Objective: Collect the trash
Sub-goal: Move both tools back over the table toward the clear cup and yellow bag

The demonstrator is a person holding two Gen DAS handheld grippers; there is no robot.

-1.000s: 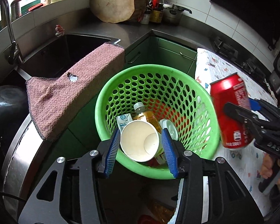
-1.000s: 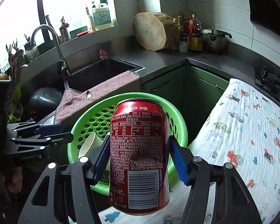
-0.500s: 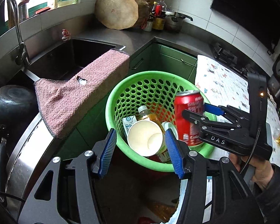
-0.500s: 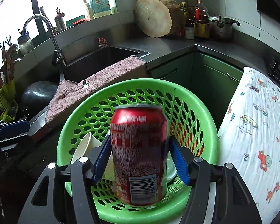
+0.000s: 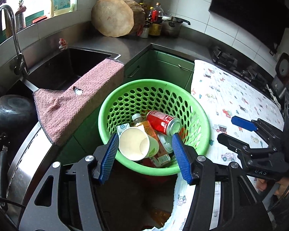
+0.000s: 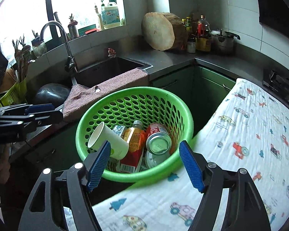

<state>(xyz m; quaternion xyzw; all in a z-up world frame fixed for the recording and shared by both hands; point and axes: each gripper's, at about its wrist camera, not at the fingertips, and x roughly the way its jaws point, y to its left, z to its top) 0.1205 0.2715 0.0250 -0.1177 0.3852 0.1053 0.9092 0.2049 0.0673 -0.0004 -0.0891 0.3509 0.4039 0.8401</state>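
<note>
Kitchen basket [image 6: 185, 115], red can [image 6: 158, 140] half-buried; both grippers [image 5: 144, 156] [image 6: 144, 163] empty, jaws apart.

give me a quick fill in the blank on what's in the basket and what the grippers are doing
1. The red can lies inside the ____ basket.
2. The right gripper has its jaws ____ and holds nothing.
3. A ____ towel hangs over the sink edge.
4. The paper cup in the basket lies on its ____.

Missing words: green; open; pink; side
</note>
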